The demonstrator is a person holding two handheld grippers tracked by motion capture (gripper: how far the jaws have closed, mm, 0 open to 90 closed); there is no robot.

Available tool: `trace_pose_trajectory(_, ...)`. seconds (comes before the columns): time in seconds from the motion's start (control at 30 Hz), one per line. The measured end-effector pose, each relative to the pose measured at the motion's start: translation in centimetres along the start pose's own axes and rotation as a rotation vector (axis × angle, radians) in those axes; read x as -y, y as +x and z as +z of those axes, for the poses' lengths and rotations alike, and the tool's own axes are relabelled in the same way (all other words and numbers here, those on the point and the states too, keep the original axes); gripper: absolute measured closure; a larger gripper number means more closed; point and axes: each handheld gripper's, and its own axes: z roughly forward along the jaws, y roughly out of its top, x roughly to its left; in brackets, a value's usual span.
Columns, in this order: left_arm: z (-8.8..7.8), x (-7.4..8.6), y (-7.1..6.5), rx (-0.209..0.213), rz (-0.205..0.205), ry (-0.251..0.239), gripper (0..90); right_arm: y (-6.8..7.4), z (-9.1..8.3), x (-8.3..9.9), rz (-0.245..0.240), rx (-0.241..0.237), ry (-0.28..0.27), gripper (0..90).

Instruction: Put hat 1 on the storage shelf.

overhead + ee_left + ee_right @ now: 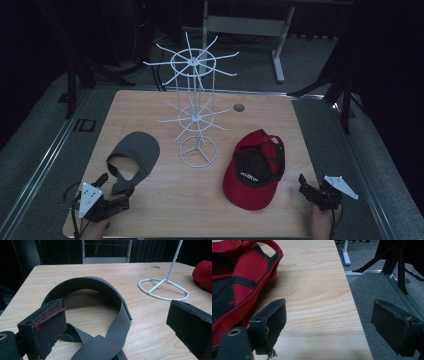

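Note:
A grey cap [132,160] lies upside down on the left of the wooden table [170,215], its strap end toward me. My left gripper [114,191] sits low at the near left corner, open. In the left gripper view the grey cap [100,287] has its strap running between the wide-apart pads of the left gripper [116,308], with neither pad touching it. A red cap [255,170] lies upside down at the right. My right gripper [307,189] is open by the table's right edge, just right of the red cap [242,272]; nothing lies between the right gripper's [329,306] pads.
A white wire rack [195,100] with two tiers of spokes stands mid-table on a ring base; its pole [172,267] rises right of the grey cap. A cable hole [239,107] is behind it. Grey floor [382,290] drops off past the right edge.

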Motion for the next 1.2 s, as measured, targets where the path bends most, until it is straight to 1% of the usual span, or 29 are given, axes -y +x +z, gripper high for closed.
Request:
trace_pose_trajectory(0.13, 0.0, 0.0, 0.0, -0.001, 0.002, 0.001, 2.9, 0.1, 0.0, 0.0, -0.014, -0.003, 0.006, 12.8)
trace_pose_trajectory(0.23, 0.0, 0.0, 0.0, -0.003, -0.001, 0.000, 2.9, 0.2, 0.1, 0.0, -0.023, 0.005, 0.010, 13.3)
trace_pose_trajectory(0.27, -0.1, 0.0, 0.0, -0.005, -0.006, -0.002, 2.9, 0.4, 0.1, 0.0, -0.037, 0.003, 0.020, 13.3)
trace_pose_trajectory(0.37, -0.1, 0.0, 0.1, -0.007, -0.012, -0.002, 3.0, 0.4, 0.2, -0.1, -0.042, -0.016, 0.033, 13.3)
trace_pose_trajectory(0.4, -0.1, 0.0, 0.1, -0.007, -0.012, -0.002, 2.9, 0.5, 0.3, -0.1, -0.039, -0.022, 0.044, 13.3)
trace_pose_trajectory(0.43, -0.1, -0.1, 0.2, -0.008, -0.016, -0.004, 2.9, 0.5, 0.3, -0.3, -0.029, -0.037, 0.054, 13.3)
trace_pose_trajectory(0.5, -0.1, -0.1, 0.2, -0.008, -0.017, -0.003, 2.9, 0.5, 0.3, -0.8, -0.012, -0.073, 0.068, 13.3)
trace_pose_trajectory(0.53, -0.1, -0.1, 0.2, -0.006, -0.017, -0.002, 2.9, 0.6, 0.3, -1.1, -0.010, -0.082, 0.073, 13.3)
trace_pose_trajectory(0.67, -0.2, -0.1, 0.1, -0.004, -0.015, -0.005, 2.9, 1.0, 0.3, -2.6, -0.019, -0.112, 0.098, 13.3)
trace_pose_trajectory(0.7, -0.2, -0.2, 0.1, -0.006, -0.014, -0.004, 2.9, 1.1, 0.3, -3.0, -0.024, -0.118, 0.086, 13.3)
trace_pose_trajectory(0.77, -0.2, -0.2, 0.1, -0.011, -0.015, 0.008, 2.9, 1.4, 0.2, -3.8, -0.035, -0.123, 0.081, 13.1)
trace_pose_trajectory(0.83, -0.1, -0.2, 0.1, -0.015, -0.007, 0.029, 2.9, 1.8, 0.3, -4.6, -0.050, -0.127, 0.076, 12.7)
trace_pose_trajectory(0.87, 0.0, -0.2, 0.0, -0.010, -0.004, 0.037, 2.9, 1.9, 0.4, -5.0, -0.051, -0.137, 0.080, 12.7)
trace_pose_trajectory(0.93, 0.0, -0.1, -0.2, 0.011, -0.003, 0.043, 2.9, 2.4, 0.6, -5.7, -0.068, -0.142, 0.092, 12.6)
trace_pose_trajectory(0.97, 0.1, -0.2, -0.4, 0.016, 0.006, 0.048, 3.0, 2.6, 0.8, -6.0, -0.071, -0.156, 0.097, 12.6)
trace_pose_trajectory(1.0, 0.1, -0.2, -0.5, 0.029, 0.013, 0.048, 3.0, 2.7, 0.9, -6.3, -0.070, -0.175, 0.106, 12.6)
trace_pose_trajectory(1.03, 0.1, -0.2, -0.5, 0.029, 0.013, 0.048, 2.9, 2.7, 0.9, -6.3, -0.070, -0.175, 0.106, 12.6)
trace_pose_trajectory(1.07, 0.2, -0.3, -0.9, 0.054, 0.007, 0.049, 2.9, 3.2, 1.3, -6.9, -0.053, -0.172, 0.112, 12.5)
trace_pose_trajectory(1.1, 0.2, -0.3, -0.9, 0.054, 0.007, 0.049, 2.9, 3.3, 1.4, -7.0, -0.058, -0.179, 0.123, 11.8)
trace_pose_trajectory(1.13, 0.2, -0.4, -1.2, 0.068, -0.007, 0.044, 2.9, 3.7, 1.7, -7.3, -0.070, -0.186, 0.132, 11.0)
trace_pose_trajectory(1.17, 0.2, -0.4, -1.4, 0.071, -0.009, 0.046, 2.9, 3.8, 1.8, -7.4, -0.079, -0.199, 0.129, 10.9)
trace_pose_trajectory(1.2, 0.2, -0.4, -1.6, 0.069, -0.002, 0.050, 2.9, 4.1, 2.0, -7.5, -0.097, -0.216, 0.137, 10.9)
